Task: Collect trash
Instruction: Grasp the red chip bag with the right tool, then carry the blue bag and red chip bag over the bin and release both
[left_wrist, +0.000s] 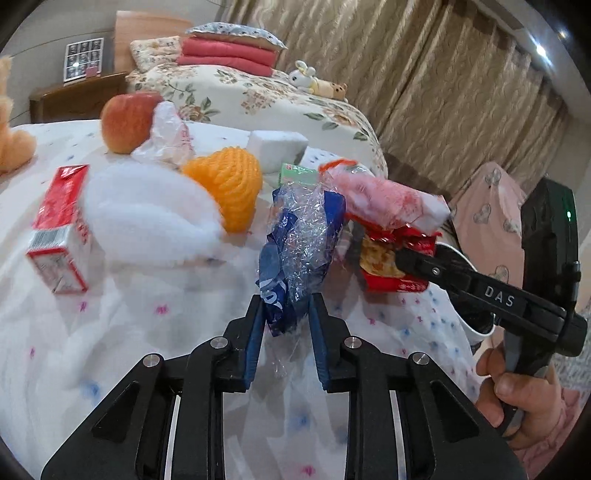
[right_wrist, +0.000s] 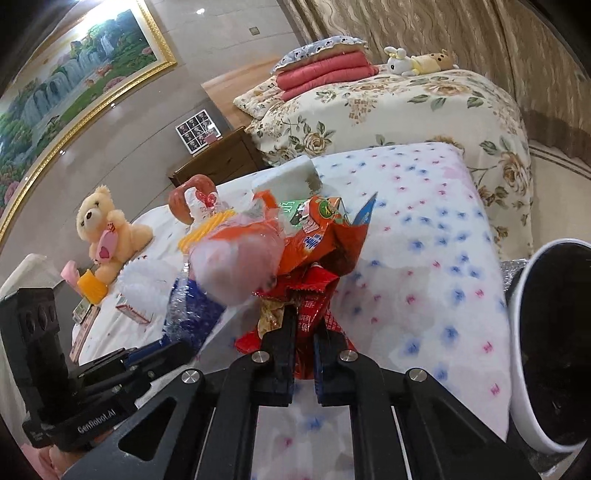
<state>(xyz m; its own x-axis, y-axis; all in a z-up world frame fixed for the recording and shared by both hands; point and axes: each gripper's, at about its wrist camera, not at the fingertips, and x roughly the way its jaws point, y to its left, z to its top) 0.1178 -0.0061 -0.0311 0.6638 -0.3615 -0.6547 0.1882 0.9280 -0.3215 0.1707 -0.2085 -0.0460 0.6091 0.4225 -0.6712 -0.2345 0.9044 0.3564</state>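
Note:
My left gripper (left_wrist: 286, 304) is shut on a crumpled blue and clear plastic wrapper (left_wrist: 295, 251), held above the bed. My right gripper (right_wrist: 304, 325) is shut on a bunch of red and orange snack wrappers (right_wrist: 317, 258) with a pink-white wad (right_wrist: 236, 266) on top; it also shows in the left wrist view (left_wrist: 400, 258), just right of the blue wrapper. The blue wrapper shows in the right wrist view (right_wrist: 192, 317) with the left gripper (right_wrist: 147, 354) below it. A white-rimmed black bin (right_wrist: 546, 350) stands at the right beside the bed.
On the dotted bedspread (left_wrist: 110, 332) lie a red carton (left_wrist: 61, 229), white fluff (left_wrist: 147, 218), an orange foam net (left_wrist: 229, 184), an apple (left_wrist: 125, 122), a crumpled bag (left_wrist: 166, 136), a white foam block (left_wrist: 277, 144) and a green pack (left_wrist: 295, 173). A teddy bear (right_wrist: 107, 232) sits further off.

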